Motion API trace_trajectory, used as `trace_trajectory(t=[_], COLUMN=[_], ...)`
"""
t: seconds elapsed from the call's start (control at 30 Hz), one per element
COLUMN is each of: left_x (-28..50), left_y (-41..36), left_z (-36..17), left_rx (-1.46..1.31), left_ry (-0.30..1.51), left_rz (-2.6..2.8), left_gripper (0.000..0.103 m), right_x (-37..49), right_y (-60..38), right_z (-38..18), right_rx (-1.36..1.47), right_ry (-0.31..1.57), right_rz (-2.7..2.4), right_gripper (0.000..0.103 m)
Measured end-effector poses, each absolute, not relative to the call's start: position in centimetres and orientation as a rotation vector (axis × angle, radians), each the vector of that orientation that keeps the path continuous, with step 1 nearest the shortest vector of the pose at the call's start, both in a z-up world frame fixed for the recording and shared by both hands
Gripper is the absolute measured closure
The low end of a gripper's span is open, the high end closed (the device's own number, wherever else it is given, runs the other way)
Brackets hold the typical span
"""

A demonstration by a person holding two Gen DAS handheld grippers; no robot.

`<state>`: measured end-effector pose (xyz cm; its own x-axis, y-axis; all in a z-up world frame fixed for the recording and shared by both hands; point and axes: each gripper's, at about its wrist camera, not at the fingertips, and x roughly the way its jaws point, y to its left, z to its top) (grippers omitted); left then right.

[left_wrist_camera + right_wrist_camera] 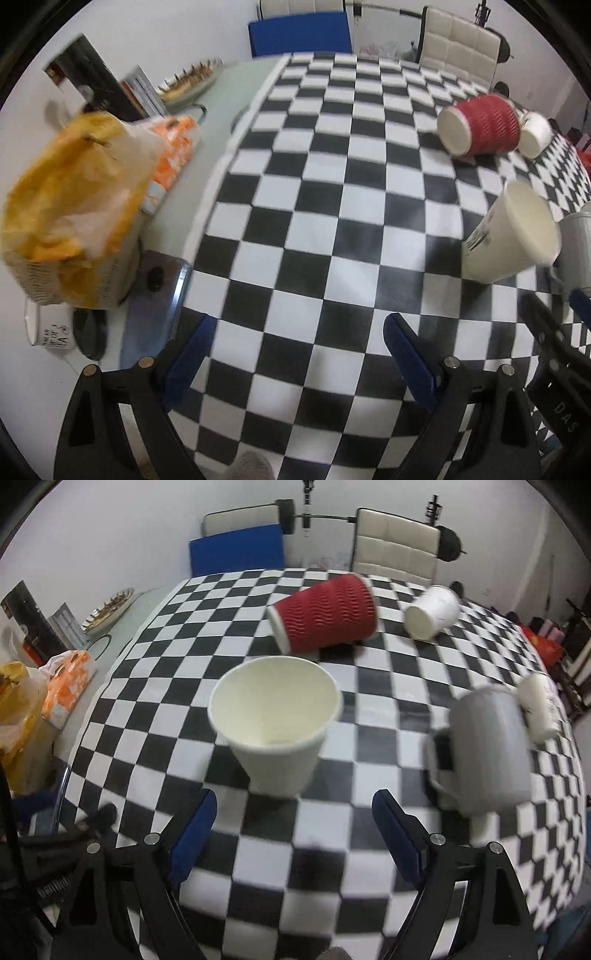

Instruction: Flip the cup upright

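- Right gripper (293, 825) is wide open, nothing between the blue pads (194, 832), hanging just short of the white cup (275, 720). That cup looks like it's standing on its base with the mouth up, so I'd call that one done, though the frame is a bit blurry.
- Left gripper (295, 360) is also spread open and holding nothing, over bare checkered cloth (295, 184) on the left side of the table.
- Cups that look like they need flipping: the red cup (325, 614) on its side behind the white one, a small white cup (432, 613) tipped over just right of it, the grey mug (487, 749) lying near the right gripper with its handle toward the camera, and another white one (541, 705) right behind the mug.
- If I'm going for the mug next, I'd swing right, keeping clear of the white cup so I don't knock it back over.
- Grab across the body, not the handle. It's round and will roll if only one pad touches first, so centre it before squeezing.
- Lift a bit before rotating so the rim doesn't drag on the cloth, then set it down flat and let go slowly.
- Paper cups squash easily, so go gentle on those.
- Bags (74, 206) on the left edge are well out of the way.
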<state>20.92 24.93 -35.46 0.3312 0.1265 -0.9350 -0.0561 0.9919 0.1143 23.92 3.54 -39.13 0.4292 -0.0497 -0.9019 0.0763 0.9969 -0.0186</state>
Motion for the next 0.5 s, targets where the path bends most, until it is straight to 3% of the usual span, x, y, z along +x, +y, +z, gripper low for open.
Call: trace_trajectory(t=[0.17,0.5], left_x=[16.6,8.9], left_y=[21.9,17.3], left_z=[-29.8,-19.6], left_rx=[0.074,0.058], left_ry=[1.145,1.001], left_rz=[0.091,0.043], left_gripper=[0.002,0.001], right_x=[21.1,15.0], right_y=[2.2,0.1], right_z=[-35.4,-25.5], right_rx=[0.061,0.044], right_ry=[1.13,1.054], right_rz=[-0.147,-0.25], right_gripper=[0.015,0.012])
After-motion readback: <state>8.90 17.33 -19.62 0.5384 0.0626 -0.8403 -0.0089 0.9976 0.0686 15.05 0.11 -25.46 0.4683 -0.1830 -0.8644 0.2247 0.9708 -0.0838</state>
